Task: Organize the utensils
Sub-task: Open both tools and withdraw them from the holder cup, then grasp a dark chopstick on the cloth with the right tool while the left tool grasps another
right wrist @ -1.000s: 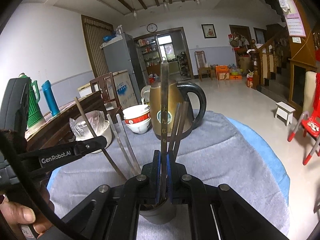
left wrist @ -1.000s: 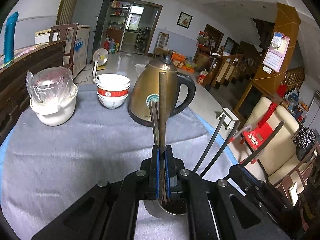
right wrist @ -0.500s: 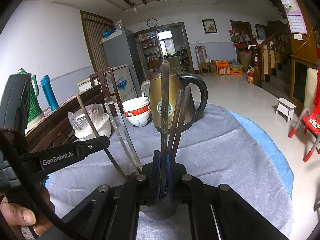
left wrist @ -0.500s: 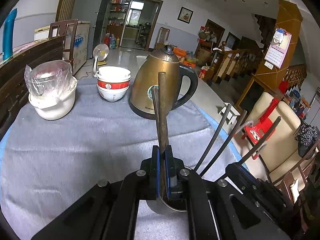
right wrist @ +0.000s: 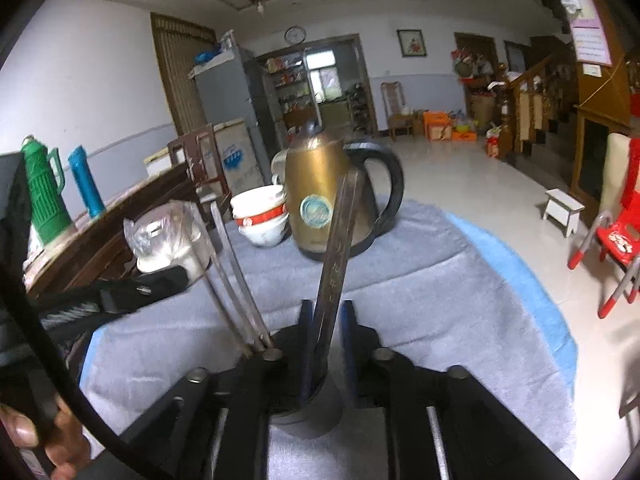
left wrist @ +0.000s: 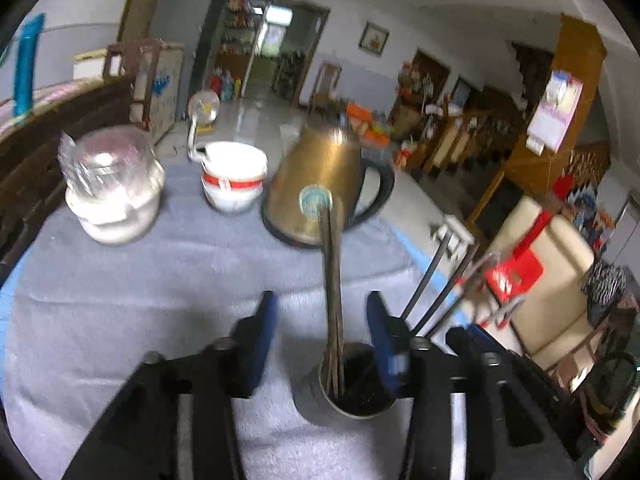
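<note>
A metal cup stands on the grey cloth, with several dark chopsticks in it. My left gripper has its jaws opening; a pair of chopsticks stands upright in the cup between the blue pads, touching neither. Other chopsticks lean out to the right. My right gripper straddles the same cup, jaws opening. A wide flat chopstick leans to the right between its pads with a gap on the right side. The left gripper's finger shows at the left in the right wrist view.
A brass kettle with a black handle, stacked white bowls and a plastic-covered white pot stand at the far side of the grey cloth. The table's edge runs down the right. A hand is at lower left.
Both grippers went from shut on chopsticks to open. The released chopsticks now rest in the cup, the right one tipped rightwards. The left gripper has drawn back and to the left.
</note>
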Motion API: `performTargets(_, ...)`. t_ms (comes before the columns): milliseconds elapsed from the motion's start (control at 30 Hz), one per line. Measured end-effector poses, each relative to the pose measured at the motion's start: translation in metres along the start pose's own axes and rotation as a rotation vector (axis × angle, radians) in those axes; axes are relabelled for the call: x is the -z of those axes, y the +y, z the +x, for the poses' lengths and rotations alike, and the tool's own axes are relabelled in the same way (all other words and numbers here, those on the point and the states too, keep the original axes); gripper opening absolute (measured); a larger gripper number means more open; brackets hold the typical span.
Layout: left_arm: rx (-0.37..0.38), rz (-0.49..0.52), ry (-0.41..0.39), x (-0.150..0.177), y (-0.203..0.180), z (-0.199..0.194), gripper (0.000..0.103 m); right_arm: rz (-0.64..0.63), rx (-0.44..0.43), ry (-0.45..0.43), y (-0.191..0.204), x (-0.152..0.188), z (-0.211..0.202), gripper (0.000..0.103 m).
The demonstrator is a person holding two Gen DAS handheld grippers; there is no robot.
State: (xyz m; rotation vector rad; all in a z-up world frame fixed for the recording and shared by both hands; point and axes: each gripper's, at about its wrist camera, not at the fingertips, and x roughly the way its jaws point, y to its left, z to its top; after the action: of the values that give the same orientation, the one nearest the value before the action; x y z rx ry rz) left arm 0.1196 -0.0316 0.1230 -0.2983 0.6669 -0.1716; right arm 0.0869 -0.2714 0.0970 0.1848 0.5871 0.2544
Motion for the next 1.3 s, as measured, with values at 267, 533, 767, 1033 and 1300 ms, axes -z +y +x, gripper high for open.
performTargets(267, -0.084, -0.030, -0.090, 0.011, 0.041, -0.063, 0.072, 0.017, 0.014, -0.118, 0.002, -0.003, -0.052, 0.071)
performTargets(533, -0.301, -0.089, 0.175, 0.107, 0.121, -0.046, 0.075, -0.062, -0.069, 0.156, 0.024, 0.069, -0.039, 0.071)
performTargets(767, -0.338, -0.157, 0.306, 0.157, 0.147, -0.036, 0.075, -0.095, -0.184, 0.485, 0.053, 0.132, 0.008, 0.067)
performTargets(1033, -0.306, -0.143, 0.320, 0.162, 0.143, -0.039, 0.075, -0.126, -0.234, 0.616, 0.090, 0.133, 0.046, 0.040)
performTargets(1300, -0.283, -0.155, 0.333, 0.164, 0.144, -0.038, 0.075, -0.150, -0.231, 0.705, 0.121, 0.145, 0.082, 0.017)
